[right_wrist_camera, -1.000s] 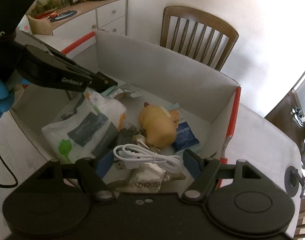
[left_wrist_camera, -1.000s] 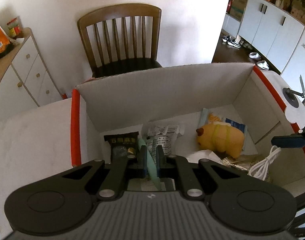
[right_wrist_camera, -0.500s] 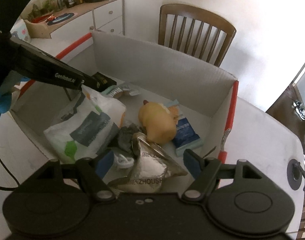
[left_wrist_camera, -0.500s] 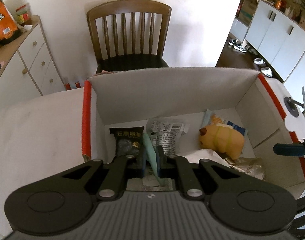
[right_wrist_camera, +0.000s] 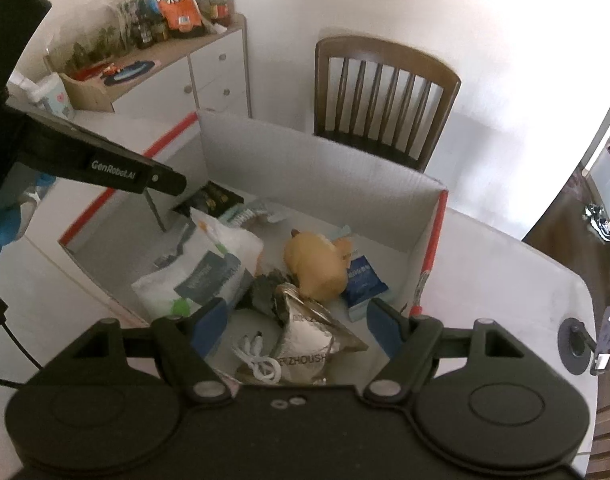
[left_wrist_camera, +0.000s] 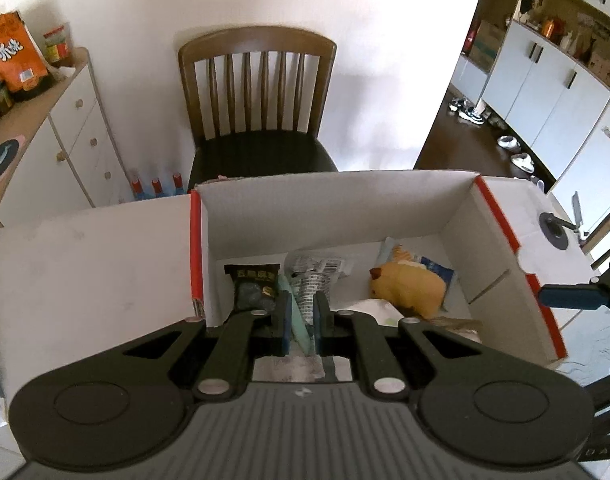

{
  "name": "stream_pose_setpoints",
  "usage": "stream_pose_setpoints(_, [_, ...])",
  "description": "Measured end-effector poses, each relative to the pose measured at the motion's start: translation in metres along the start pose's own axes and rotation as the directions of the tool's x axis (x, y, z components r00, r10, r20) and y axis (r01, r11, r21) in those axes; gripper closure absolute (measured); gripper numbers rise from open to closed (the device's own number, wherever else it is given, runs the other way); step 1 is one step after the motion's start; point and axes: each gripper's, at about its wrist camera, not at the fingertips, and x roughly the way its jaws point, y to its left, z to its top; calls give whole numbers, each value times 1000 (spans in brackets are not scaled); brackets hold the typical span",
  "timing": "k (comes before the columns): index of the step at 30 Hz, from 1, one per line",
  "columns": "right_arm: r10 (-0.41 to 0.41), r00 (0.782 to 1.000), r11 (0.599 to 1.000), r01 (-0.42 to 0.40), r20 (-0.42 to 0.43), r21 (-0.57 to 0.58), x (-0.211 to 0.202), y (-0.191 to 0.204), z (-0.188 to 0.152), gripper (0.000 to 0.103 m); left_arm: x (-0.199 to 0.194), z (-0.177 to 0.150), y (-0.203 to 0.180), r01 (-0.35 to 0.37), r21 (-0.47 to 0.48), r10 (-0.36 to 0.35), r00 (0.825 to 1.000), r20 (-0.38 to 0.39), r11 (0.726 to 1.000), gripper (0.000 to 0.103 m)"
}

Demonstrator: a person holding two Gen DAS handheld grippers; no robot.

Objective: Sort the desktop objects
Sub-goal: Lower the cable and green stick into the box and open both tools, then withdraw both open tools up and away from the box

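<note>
left wrist view: the left gripper (left_wrist_camera: 302, 322) pinches a thin teal packet (left_wrist_camera: 298, 330) standing edge-up over the box (left_wrist_camera: 325, 208); the right gripper (right_wrist_camera: 297, 320) gapes empty.

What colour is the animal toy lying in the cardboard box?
Yellow-orange, with a darker brown tip at one end. The animal toy shows best in the left wrist view, inside the cardboard box.

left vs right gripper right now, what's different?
Left gripper has its jaws nearly together, pinching a thin teal packet; right gripper has its jaws wide apart and holds nothing. Left sits at the box's left end by the black packet; right hangs over the silver pouch and white cable. Both point into the box.
</note>
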Motion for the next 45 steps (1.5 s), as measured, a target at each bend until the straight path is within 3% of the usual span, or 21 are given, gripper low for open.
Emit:
stream_pose_setpoints(15, [29,997,999,-31,78,28,-48,10,-6,26,-47,-20,-10,17,4,-17,1000,18,1000,92])
stream_pose_setpoints(16, [28,996,999,-30,79,30,-49,10,-7,26,-50,-22,-11,16,5,-16,1000,20,1000,83])
stream_pose_setpoints(18, [24,996,999,-26,81,28,-53,13,-9,26,-55,-27,-12,18,8,-18,999,30,1000,46])
stream_pose_setpoints(19, [23,996,999,-25,81,26,-55,14,-10,26,-58,-29,-12,20,8,-20,999,38,1000,20])
stream_pose_setpoints(32, [11,995,999,-15,96,40,-79,24,-26,26,-90,-65,-16,5,38,-7,997,71,999,14])
stream_pose_setpoints(35, [12,995,999,-16,101,46,-84,27,-30,26,-98,-76,-16,-3,39,0,996,89,999,0])
stream_pose_setpoints(45, [21,992,998,-28,125,57,-102,43,-40,26,-119,-107,-18,-10,41,6,994,108,999,0])
